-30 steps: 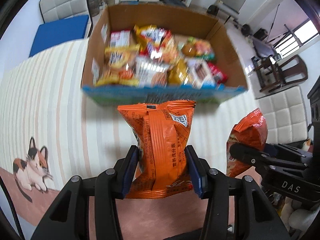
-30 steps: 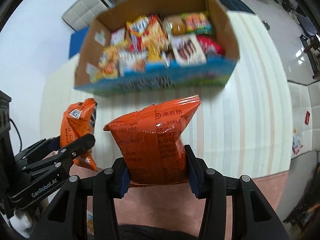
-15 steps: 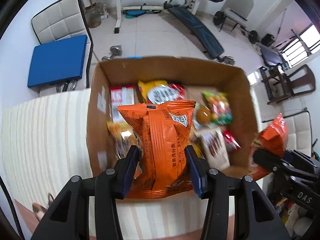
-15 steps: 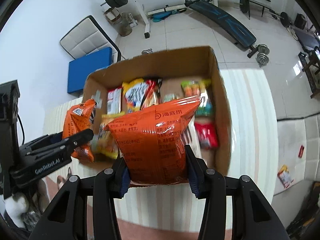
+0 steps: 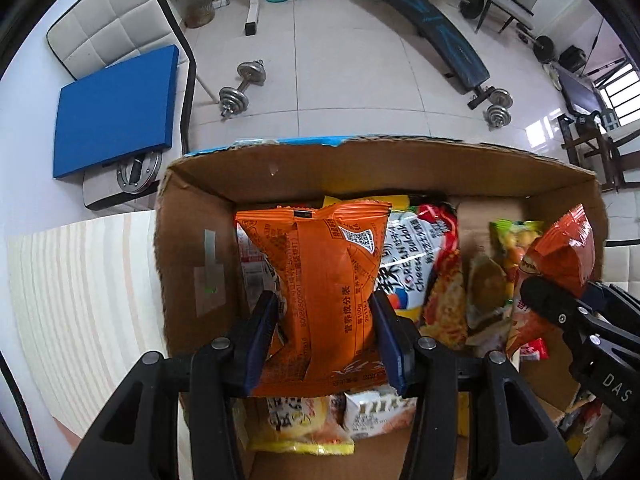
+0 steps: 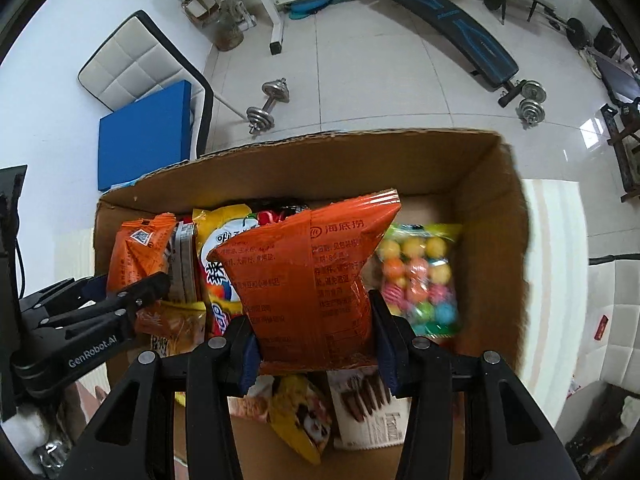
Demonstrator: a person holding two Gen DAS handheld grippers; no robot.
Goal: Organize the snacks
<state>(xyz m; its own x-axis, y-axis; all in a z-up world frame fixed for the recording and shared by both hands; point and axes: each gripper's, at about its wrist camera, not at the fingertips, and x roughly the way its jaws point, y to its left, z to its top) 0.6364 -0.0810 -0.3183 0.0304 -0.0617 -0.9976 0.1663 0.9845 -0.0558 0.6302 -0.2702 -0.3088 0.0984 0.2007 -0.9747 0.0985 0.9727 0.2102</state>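
Note:
My left gripper [image 5: 326,336] is shut on an orange snack bag [image 5: 320,276] and holds it upright above the left part of an open cardboard box [image 5: 360,172]. My right gripper [image 6: 314,340] is shut on a second orange snack bag [image 6: 308,276], held over the middle of the same box [image 6: 492,216]. Each gripper shows in the other's view: the right one [image 5: 560,304] with its bag [image 5: 560,256], the left one [image 6: 132,292] with its bag [image 6: 136,252]. The box holds several snack packs, among them a candy bag [image 6: 420,276] and a noodle pack [image 5: 412,264].
The box stands on a striped tablecloth [image 5: 80,304]. Beyond the table's far edge the floor carries a dumbbell [image 5: 240,90], a weight bench [image 5: 432,28] and a chair with a blue cushion [image 5: 116,108]. A white padded chair [image 6: 616,320] is at the right.
Both grippers have moved forward with their orange bags, from in front of the box to above its inside. The box now fills the lower part of both views.

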